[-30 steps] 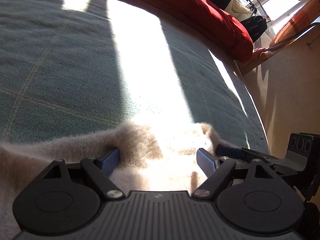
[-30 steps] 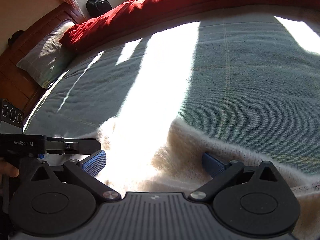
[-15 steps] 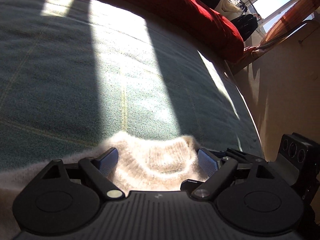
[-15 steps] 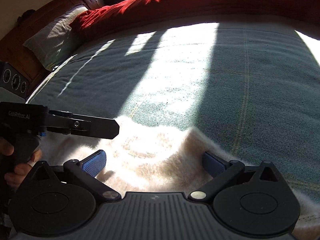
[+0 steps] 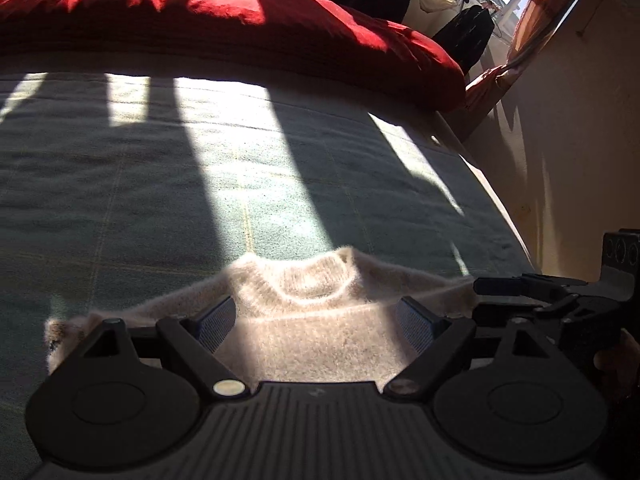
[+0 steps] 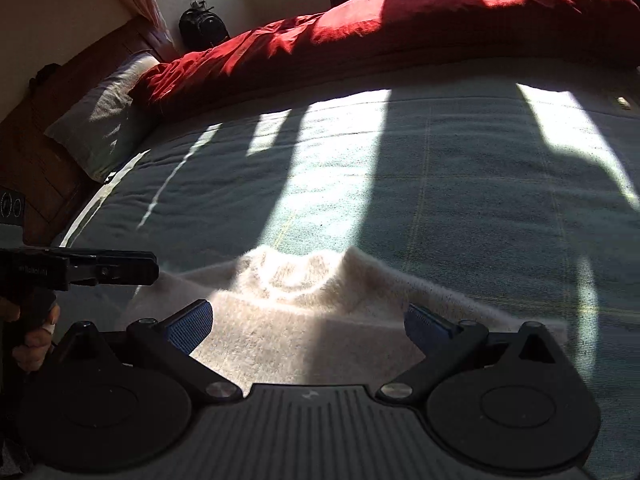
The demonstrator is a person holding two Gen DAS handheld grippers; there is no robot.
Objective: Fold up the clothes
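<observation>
My hand-held grippers, left (image 5: 316, 320) and right (image 6: 308, 320), hang wide open, holding nothing, above the sweater (image 5: 320, 320) lying flat on the sun-striped green bed (image 5: 160, 200); red duvet (image 5: 240, 20) behind.

Black gripper (image 5: 316, 320), blue ribbed pads (image 5: 216, 322)

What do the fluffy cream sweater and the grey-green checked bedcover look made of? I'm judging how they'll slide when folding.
The fluffy cream sweater looks like a soft fuzzy knit, perhaps mohair or brushed wool: hairy halo along its edges, ribbed neckline. The grey-green checked bedcover looks like a coarse matte woven cloth, possibly wool or cotton: grainy weave, thin yellow lines. Both look likely to cling.
</observation>
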